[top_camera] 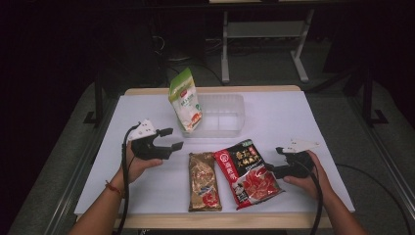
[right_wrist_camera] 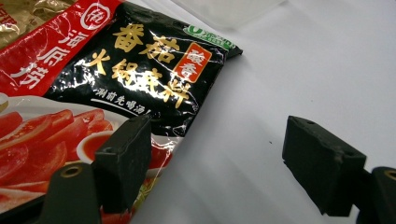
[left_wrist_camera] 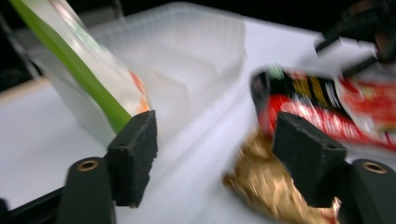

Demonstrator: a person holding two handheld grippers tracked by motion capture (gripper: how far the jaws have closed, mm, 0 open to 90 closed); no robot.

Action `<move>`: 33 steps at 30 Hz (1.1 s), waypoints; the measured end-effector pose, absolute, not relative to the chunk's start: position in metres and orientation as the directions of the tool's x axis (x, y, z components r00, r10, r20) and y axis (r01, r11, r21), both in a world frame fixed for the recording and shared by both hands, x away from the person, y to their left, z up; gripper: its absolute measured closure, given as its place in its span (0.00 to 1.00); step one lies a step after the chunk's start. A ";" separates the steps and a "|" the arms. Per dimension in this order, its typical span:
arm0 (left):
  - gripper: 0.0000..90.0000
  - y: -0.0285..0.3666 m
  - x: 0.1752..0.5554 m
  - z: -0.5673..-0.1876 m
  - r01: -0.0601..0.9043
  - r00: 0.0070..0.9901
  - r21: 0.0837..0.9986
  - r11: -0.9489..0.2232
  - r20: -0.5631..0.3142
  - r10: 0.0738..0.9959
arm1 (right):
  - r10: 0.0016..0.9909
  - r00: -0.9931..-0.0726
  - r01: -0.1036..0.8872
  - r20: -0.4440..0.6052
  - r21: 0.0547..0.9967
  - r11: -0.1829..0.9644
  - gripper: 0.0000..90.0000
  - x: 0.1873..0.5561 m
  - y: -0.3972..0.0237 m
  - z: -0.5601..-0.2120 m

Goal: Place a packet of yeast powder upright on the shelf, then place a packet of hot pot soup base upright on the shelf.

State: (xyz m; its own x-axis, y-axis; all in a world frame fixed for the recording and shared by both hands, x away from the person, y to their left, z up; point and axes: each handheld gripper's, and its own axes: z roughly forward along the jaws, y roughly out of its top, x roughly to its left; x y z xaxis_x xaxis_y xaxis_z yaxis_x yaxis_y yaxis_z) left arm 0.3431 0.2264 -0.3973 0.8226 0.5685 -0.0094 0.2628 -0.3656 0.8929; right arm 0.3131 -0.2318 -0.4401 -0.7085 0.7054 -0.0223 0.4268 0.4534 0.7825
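White table [top_camera: 147, 191] — clear tub [top_camera: 222, 115], green-white pouch [top_camera: 186, 100], gold packet [top_camera: 204, 182], red-black packet [top_camera: 247, 171]

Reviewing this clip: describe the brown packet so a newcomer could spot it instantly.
On the white table, look at the near edge, in front of the clear plastic bin. Two packets lie flat side by side; the brown-gold packet is the narrower left one, beside the black-and-red tomato packet.

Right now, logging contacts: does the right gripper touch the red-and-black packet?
Cannot tell. In the right gripper view, one open jaw of the right gripper overlaps the red-and-black packet's edge; no gap or contact is plain.
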 end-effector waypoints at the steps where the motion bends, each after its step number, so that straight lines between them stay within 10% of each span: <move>1: 0.31 0.226 0.342 -0.401 0.273 0.825 0.884 -0.379 -0.013 0.564 | 0.704 -0.710 0.425 -0.023 0.782 0.455 0.26 0.314 -0.231 -0.440; 33: 0.19 0.190 0.359 -0.449 0.450 0.856 0.753 -0.480 -0.211 0.472 | 0.705 -0.708 0.426 -0.036 0.775 0.467 0.26 0.306 -0.235 -0.442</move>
